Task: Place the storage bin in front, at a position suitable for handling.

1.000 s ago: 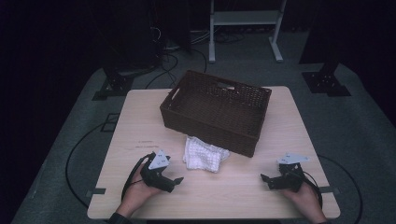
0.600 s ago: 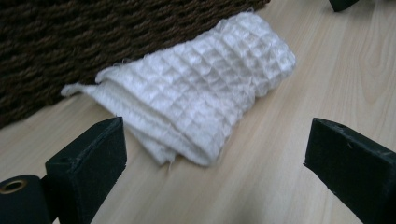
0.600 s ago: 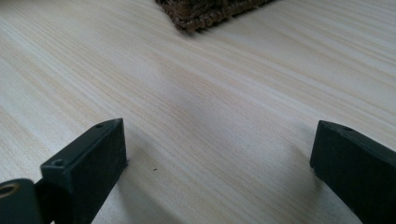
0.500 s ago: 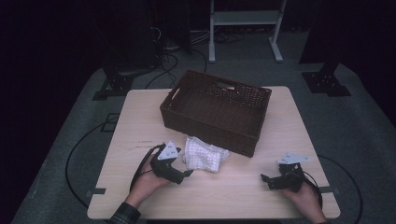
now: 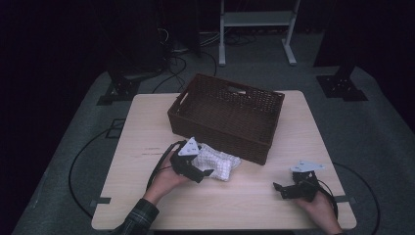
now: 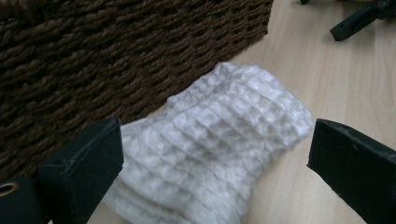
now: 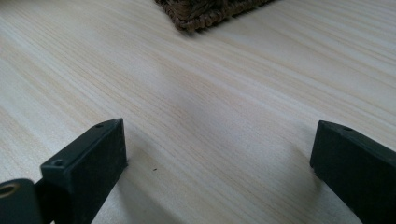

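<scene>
A pale wooden table point(image 5: 147, 117) with a light, straight grain carries everything. A dark brown woven wicker basket point(image 5: 226, 115) stands on its far half, roughly in the middle, turned slightly askew to the table's edges, with a handle slot in its far wall. Just in front of the basket's near wall lies a crumpled white waffle-weave cloth point(image 5: 219, 163), close against the weave on the left gripper view point(image 6: 219, 154). The right gripper point(image 5: 280, 188) rests on the tabletop near the front right corner, well apart from the cloth, its jaws spread wide over bare wood point(image 7: 210, 121).
</scene>
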A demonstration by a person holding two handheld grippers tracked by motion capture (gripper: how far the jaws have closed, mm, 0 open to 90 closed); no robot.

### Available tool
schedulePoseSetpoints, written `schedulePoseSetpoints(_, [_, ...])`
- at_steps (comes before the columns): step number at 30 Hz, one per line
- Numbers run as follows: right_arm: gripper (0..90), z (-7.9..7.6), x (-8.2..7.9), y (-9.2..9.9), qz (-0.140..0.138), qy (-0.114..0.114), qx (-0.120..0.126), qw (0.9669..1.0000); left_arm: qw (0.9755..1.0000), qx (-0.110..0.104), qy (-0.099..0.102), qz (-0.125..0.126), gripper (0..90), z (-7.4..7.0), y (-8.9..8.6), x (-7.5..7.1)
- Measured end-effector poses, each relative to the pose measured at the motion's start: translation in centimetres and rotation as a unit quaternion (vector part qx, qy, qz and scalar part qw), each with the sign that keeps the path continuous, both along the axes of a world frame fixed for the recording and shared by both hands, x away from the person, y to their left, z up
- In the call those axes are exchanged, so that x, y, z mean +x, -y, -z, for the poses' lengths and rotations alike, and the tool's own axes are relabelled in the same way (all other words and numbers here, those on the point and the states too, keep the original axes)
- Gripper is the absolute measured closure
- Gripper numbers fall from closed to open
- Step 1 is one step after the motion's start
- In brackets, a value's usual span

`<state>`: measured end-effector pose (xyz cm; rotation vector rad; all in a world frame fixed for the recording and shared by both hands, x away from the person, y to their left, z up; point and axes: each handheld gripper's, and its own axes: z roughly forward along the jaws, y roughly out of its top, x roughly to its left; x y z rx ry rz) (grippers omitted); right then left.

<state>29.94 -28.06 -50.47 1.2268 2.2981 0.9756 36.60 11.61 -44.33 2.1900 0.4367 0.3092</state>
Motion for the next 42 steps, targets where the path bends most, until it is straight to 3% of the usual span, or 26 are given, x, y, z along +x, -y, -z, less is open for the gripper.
schedulePoseSetpoints(13, [3.2, 0.0, 0.0, 0.0, 0.0, 0.0, 0.0, 1.0, 0.9995, 0.004, -0.019, 0.023, 2.4, 1.4, 1.9, 2.1])
schedulePoseSetpoints(25, [3.2, 0.0, 0.0, 0.0, 0.0, 0.0, 0.0, 1.0, 0.9975, 0.028, -0.047, 0.045, 2.5, 3.5, 3.3, 3.1])
schedulePoseSetpoints(33, [3.2, 0.0, 0.0, 0.0, 0.0, 0.0, 0.0, 1.0, 0.9951, 0.058, -0.064, 0.049, 2.6, 4.7, 3.4, 3.4])
schedulePoseSetpoints(37, [3.2, 0.0, 0.0, 0.0, 0.0, 0.0, 0.0, 1.0, 0.9949, 0.061, -0.064, 0.05, 5.4, 4.8, 3.5, 3.3])
schedulePoseSetpoints(42, [3.2, 0.0, 0.0, 0.0, 0.0, 0.0, 0.0, 1.0, 0.9945, 0.059, -0.066, 0.057, 18.2, 4.6, 3.1, 3.2])
